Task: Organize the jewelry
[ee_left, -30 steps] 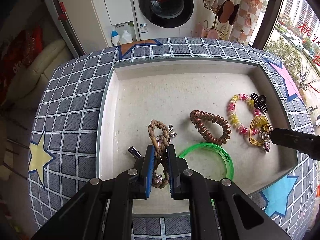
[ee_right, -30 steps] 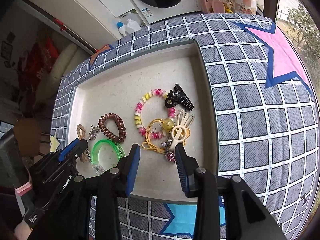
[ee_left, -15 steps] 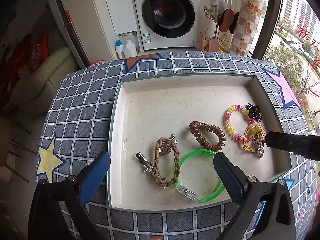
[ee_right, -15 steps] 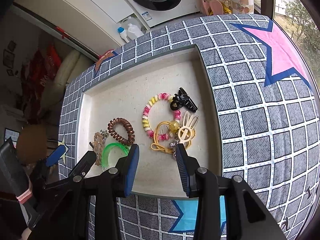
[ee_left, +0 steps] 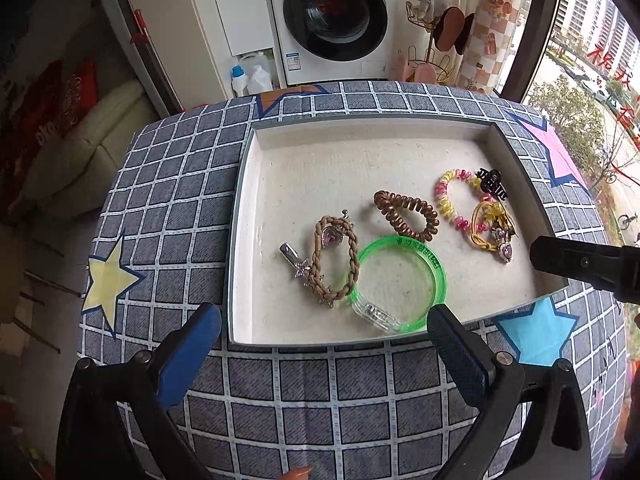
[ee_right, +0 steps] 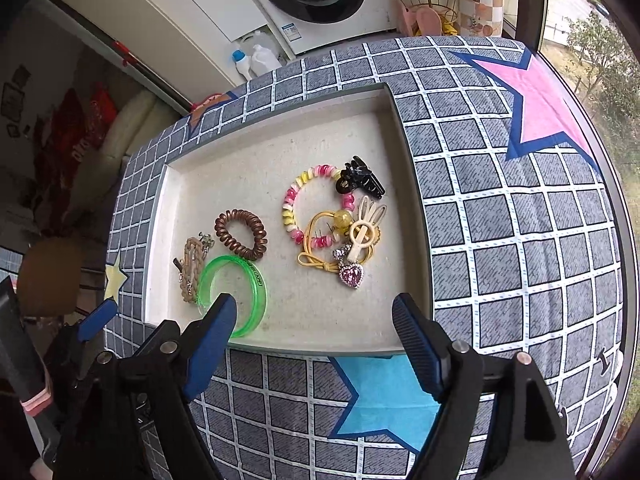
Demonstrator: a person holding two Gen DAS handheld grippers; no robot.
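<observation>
Checked tabletop (ee_left: pixel 168 184), white tray (ee_left: pixel 256 332): between picks, both claws empty.
Left claw (ee_left: pixel 324 340) gapes wide; right claw (ee_right: pixel 314 334), just opening, holds nothing (tangled yellow-tie cluster (ee_right: pixel 340 240) in the tray seemingly needs separating next).

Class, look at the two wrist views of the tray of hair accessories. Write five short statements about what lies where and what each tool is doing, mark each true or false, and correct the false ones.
1. The green bangle lies inside the tray. True.
2. The left tool is clamped on the braided tan hair tie. False: its jaws stand wide apart and empty, and the tie lies in the tray.
3. The black claw clip lies beside the pink and yellow coil tie. True.
4. The brown coil tie sits on the checked cloth, outside the tray. False: it lies in the tray.
5. The right tool holds the heart charm. False: its jaws have just been opening, with nothing between them.
</observation>
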